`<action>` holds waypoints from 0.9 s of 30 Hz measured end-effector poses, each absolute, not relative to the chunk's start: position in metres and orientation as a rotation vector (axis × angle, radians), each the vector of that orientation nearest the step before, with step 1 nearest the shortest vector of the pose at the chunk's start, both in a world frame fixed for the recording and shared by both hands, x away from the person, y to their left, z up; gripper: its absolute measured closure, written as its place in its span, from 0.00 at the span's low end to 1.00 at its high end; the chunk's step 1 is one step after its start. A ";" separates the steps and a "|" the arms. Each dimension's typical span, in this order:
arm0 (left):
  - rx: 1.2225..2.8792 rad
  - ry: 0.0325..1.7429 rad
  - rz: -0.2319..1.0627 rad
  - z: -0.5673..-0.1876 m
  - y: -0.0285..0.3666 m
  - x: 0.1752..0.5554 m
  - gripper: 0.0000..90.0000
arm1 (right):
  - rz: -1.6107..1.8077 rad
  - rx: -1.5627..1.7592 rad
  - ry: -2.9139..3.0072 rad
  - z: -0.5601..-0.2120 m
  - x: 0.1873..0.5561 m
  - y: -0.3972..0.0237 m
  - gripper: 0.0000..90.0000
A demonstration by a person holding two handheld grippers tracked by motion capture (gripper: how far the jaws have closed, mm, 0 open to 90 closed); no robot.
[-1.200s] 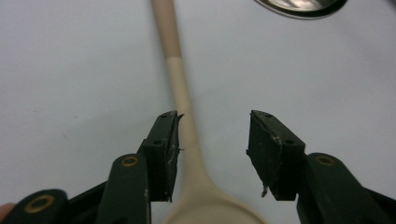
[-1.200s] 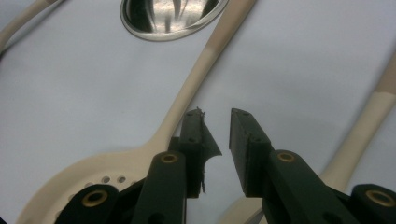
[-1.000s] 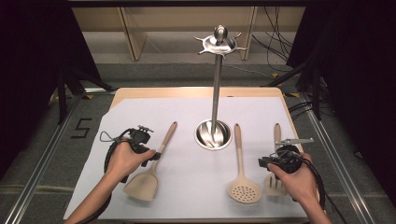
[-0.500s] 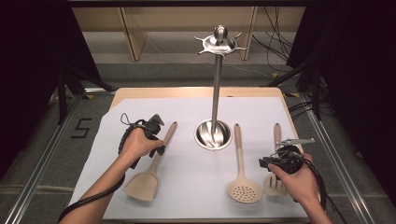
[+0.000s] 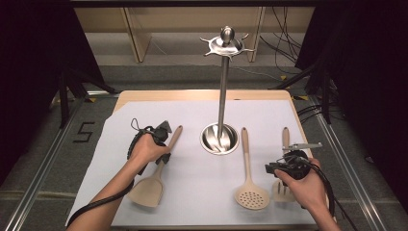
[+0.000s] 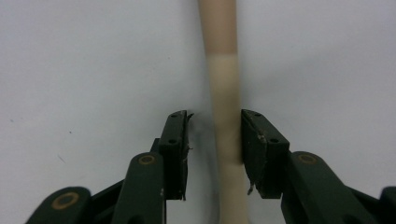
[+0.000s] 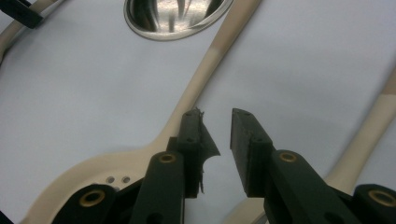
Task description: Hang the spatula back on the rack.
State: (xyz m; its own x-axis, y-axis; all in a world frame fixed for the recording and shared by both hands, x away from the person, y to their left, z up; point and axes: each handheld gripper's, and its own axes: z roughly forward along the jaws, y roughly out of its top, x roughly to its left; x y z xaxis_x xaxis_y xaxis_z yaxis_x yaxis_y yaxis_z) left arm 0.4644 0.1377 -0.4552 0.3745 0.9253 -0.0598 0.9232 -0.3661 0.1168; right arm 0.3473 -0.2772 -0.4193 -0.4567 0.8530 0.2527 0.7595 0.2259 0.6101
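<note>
Now the left gripper (image 6: 212, 154) just closing astride the spatula handle (image 6: 224, 93), unclamped; right gripper (image 7: 217, 140) slack, empty.

Hidden and cut-off parts

The left hand (image 5: 146, 149) is covering the spatula's (image 5: 153, 179) mid-handle; the right hand (image 5: 303, 185) is hiding part of the slotted turner (image 5: 284, 190).

The spatula (image 5: 153, 179) is beige, with a darker tan end on its handle (the flat blade points toward the person). It lies flat on the white sheet, left of the stand's round base, handle angled up and to the right.
</note>
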 end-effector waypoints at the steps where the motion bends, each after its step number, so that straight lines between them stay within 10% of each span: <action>1: 2.493 1.696 0.014 -0.456 0.137 0.466 0.69 | 1.044 1.564 2.352 -0.419 0.347 -0.277 0.83; 27: 2.370 1.596 0.048 -0.447 0.152 0.451 0.86 | 1.027 1.606 2.290 -0.418 0.345 -0.274 0.83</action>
